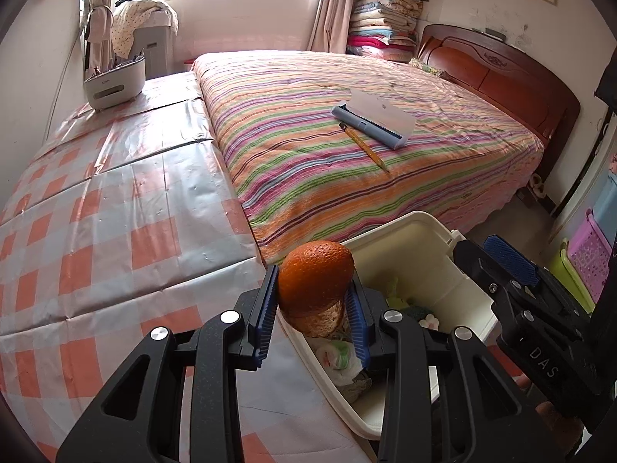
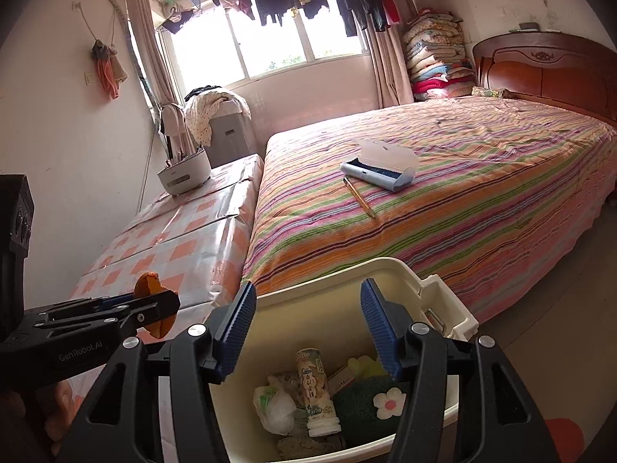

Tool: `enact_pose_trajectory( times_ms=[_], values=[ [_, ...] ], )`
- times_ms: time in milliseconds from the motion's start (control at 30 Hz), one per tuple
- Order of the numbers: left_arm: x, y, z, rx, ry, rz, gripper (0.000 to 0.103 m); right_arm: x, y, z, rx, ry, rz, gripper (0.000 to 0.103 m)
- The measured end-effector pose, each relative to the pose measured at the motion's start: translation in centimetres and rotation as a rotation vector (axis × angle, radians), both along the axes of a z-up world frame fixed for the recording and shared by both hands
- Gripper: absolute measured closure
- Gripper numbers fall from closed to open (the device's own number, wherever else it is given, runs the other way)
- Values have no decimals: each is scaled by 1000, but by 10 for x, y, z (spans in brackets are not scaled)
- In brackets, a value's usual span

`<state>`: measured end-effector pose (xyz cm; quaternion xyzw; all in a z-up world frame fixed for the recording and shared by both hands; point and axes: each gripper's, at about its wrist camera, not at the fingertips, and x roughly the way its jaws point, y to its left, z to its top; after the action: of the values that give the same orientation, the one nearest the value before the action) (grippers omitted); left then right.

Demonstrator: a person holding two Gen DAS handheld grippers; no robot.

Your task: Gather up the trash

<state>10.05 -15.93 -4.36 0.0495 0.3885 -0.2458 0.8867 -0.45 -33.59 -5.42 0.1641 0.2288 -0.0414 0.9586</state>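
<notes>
Left wrist view: our left claw [image 1: 313, 308] pinches an orange peel [image 1: 315, 283] above the near rim of the cream trash bin [image 1: 424, 227], beside the checked counter [image 1: 115, 208]; our right claw [image 1: 501, 266] hangs at the bin's far side.

Right wrist view: our right claw [image 2: 308, 332] stands spread and empty over the bin [image 2: 327, 270], where a bottle [image 2: 318, 389], a wrapper [image 2: 273, 409] and a green sponge [image 2: 358, 401] lie; the peel [image 2: 148, 289] sits left of the bin.
</notes>
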Motion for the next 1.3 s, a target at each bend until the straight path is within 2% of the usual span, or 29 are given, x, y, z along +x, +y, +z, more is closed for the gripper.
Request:
enact_pose_trajectory(
  times_ms=[333,733,767,833,933,1100,1167,1233,1300],
  values=[
    [3,-24,-11,8,41,-39,70,-14,-27,6,104,-78,-85,45],
    [-1,-54,-16,20,69,-94,66,-24,-41,10,145,-136,-138,44],
    [-1,-55,-16,21,70,-97,64,-25,-42,10,147,-136,-143,44],
    [-3,-57,-15,24,54,-88,43,-26,-44,9,151,-135,-153,42],
    [-9,-59,-12,37,19,-88,26,-28,-46,8,150,-138,-169,38],
    [-16,-53,-10,73,5,-62,24,-28,-45,6,135,-128,-190,36],
    [-19,-43,-9,79,1,-37,23,-28,-42,7,120,-111,-197,32],
    [-22,-31,-6,89,-13,6,14,-28,-37,8,115,-97,-187,30],
    [-29,-15,-1,93,-46,57,14,-29,-26,11,91,-67,-166,25]
  ],
)
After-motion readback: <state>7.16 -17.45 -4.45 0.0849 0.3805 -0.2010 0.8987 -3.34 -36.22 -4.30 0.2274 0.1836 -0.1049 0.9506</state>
